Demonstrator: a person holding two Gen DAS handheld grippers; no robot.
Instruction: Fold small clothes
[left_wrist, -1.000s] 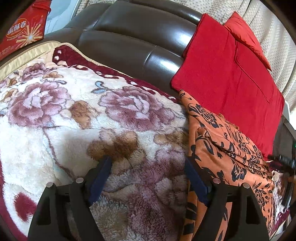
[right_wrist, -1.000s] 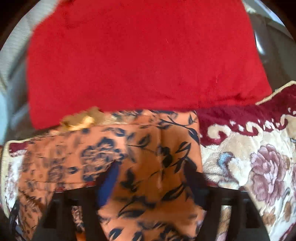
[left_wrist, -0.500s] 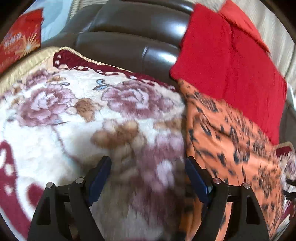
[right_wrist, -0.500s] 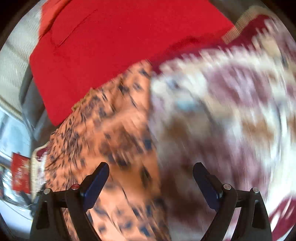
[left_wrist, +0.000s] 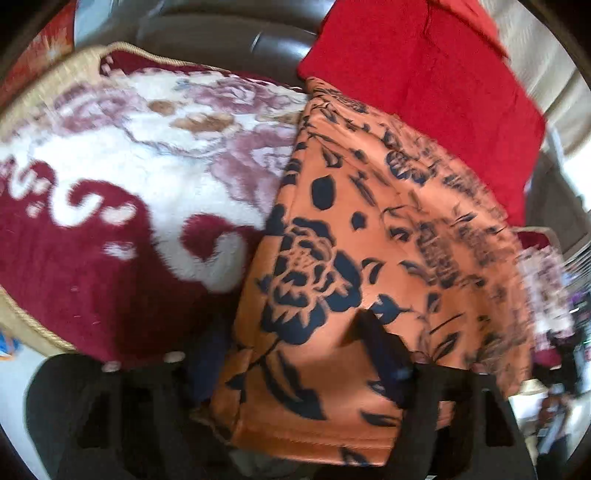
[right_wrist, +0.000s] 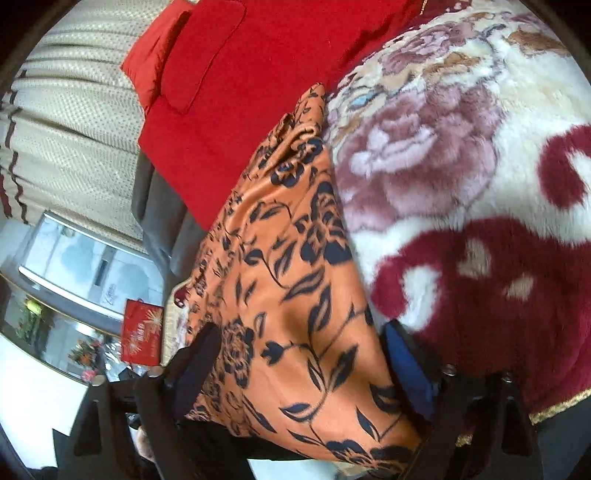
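An orange garment with a black flower print lies on a floral plush blanket, running from the near edge back to a red cushion. My left gripper is open, its jaws on either side of the garment's near hem. In the right wrist view the same garment lies between the wide-open fingers of my right gripper, over its near end. Neither gripper is shut on the cloth. The left view is blurred.
A red cushion leans on the dark leather sofa back behind the garment. The blanket covers the seat. A cream curtain and a red gift bag are off to the side.
Both grippers have swung round and come down to the near end of the garment. A second ago the right one stood over its far part and the left one over the blanket.
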